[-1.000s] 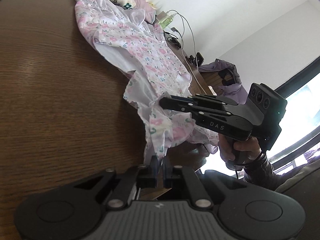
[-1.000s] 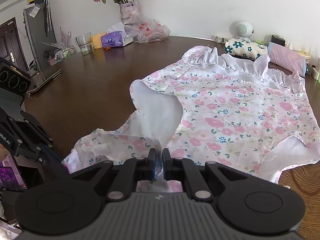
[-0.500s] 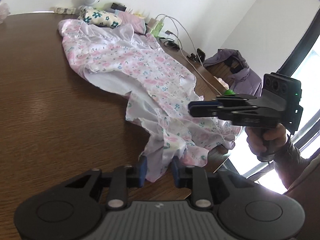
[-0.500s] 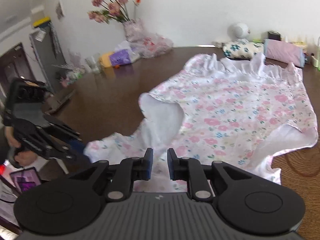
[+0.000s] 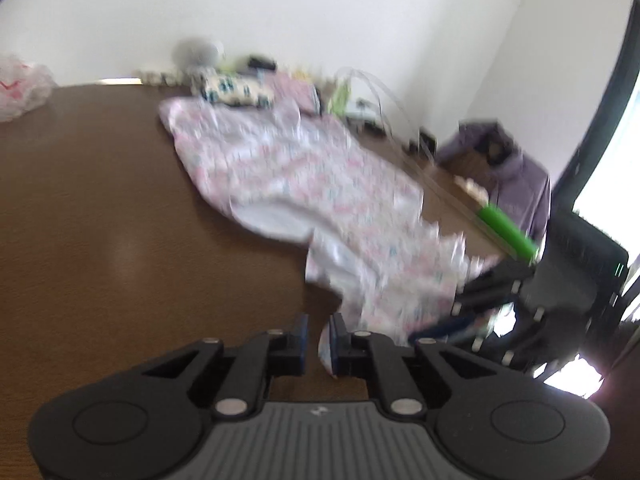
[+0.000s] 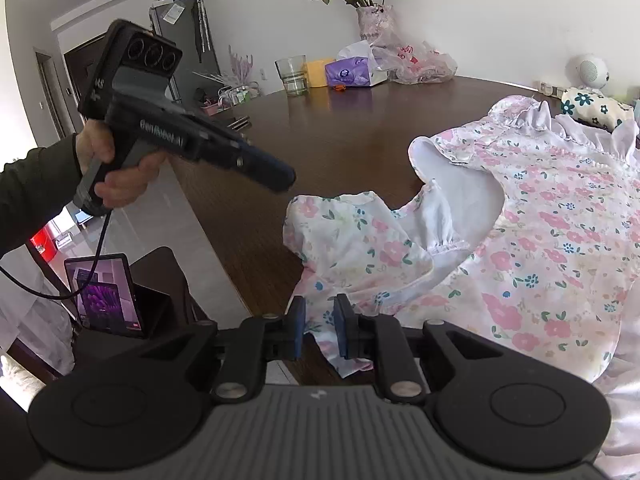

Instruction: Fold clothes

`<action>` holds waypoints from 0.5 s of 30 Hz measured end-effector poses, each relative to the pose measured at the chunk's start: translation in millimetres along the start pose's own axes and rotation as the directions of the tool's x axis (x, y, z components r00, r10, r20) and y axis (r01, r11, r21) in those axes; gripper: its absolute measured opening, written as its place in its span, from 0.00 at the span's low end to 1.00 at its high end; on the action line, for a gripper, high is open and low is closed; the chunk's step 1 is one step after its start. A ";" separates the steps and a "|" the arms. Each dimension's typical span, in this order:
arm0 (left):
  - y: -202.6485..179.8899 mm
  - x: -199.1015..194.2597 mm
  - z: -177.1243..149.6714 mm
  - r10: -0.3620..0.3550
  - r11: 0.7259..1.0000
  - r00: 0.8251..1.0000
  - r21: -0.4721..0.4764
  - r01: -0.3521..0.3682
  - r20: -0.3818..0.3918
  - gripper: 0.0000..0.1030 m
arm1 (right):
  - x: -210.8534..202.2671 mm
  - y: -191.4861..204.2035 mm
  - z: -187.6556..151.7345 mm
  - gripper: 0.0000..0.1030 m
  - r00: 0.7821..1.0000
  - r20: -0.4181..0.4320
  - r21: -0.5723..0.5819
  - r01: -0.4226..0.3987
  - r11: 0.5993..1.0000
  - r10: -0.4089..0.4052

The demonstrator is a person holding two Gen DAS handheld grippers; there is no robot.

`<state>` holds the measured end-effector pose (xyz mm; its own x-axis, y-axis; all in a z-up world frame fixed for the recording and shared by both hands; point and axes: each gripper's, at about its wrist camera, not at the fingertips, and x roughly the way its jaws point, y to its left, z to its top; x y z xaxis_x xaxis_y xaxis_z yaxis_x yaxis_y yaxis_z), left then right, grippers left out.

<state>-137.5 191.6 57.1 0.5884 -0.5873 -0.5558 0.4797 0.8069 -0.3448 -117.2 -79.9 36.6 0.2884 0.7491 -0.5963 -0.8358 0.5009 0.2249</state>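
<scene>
We see a dark brown wood-grain table (image 6: 360,148) with a curved edge, set against white walls. Spread flat across its right half lies the floral dress (image 6: 540,240), thin pink-printed fabric with ruffled trim, its near sleeve hanging over the table edge. At the far side stand a vase of roses (image 6: 370,20) and a clear glass (image 6: 291,76). The left gripper (image 5: 319,338) and right gripper (image 6: 319,326) both have jaws apart, gripping nothing, with loose fabric lying between the fingers.
</scene>
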 end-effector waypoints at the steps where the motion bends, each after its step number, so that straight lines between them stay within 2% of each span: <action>1: -7.8 -1.8 7.1 -0.018 1.000 0.999 0.006 0.017 0.038 0.09 | 0.1 0.7 -1.0 0.15 1.000 0.001 -0.004 0.000 1.000 0.000; 2: -18.1 1.1 10.9 -0.053 0.999 0.996 0.014 0.052 0.068 0.12 | 0.1 1.5 -1.9 0.16 1.000 0.002 -0.008 -0.001 1.000 0.001; 5: -43.5 37.0 9.1 -0.160 0.986 0.987 0.039 0.160 -0.027 0.15 | 0.3 3.6 -4.8 0.16 1.000 0.005 -0.019 -0.002 1.000 0.002; 7: -48.8 59.1 -2.7 -0.126 0.988 0.985 0.074 0.135 -0.122 0.15 | 0.4 3.6 -6.8 0.15 1.000 0.006 -0.016 0.002 1.000 -0.002; 8: -42.1 66.7 -10.3 -0.097 0.994 0.984 0.043 0.105 -0.151 0.13 | -1.2 3.4 -7.6 0.15 1.000 0.011 -0.015 0.008 1.000 -0.008; 11: -23.8 70.2 -27.1 -0.087 0.996 0.985 -0.027 0.084 -0.149 0.05 | -36.5 -9.5 -12.1 0.16 0.997 0.070 0.029 0.027 0.999 -0.029; 15: -26.1 60.4 -20.6 -0.050 0.998 0.988 -0.035 0.045 -0.147 0.09 | -83.6 -26.7 -18.1 0.19 0.987 0.148 0.090 0.048 0.995 -0.061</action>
<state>-127.9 136.4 16.9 0.4613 -0.6111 -0.6432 0.4825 0.7812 -0.3962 -127.5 -163.8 66.5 0.4046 0.7732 -0.4883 -0.7755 0.5731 0.2650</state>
